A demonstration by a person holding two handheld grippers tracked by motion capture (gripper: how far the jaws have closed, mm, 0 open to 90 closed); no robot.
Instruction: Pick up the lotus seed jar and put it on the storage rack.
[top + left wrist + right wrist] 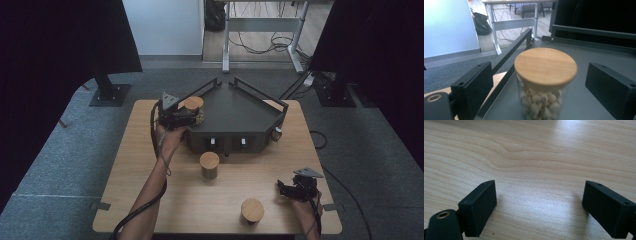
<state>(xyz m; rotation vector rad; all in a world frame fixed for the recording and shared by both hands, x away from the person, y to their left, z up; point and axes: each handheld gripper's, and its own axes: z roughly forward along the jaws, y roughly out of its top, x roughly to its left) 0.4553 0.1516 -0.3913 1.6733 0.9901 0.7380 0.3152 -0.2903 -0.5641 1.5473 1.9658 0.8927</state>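
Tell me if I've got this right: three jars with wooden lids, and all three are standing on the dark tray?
Not quite. The high view shows one jar on the dark tray, between the left gripper's open fingers. The other two jars stand on the wooden table.

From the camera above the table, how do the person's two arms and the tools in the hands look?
Both forearms are bare, no sleeves visible. Each hand carries a black tool: the left tool and the right tool each have a grey three-cornered plate on top and a black cable trailing back along the arm. In the gripper views each tool ends in two flat, rectangular black jaws with small screw holes; a brass-coloured ring sits near the base.
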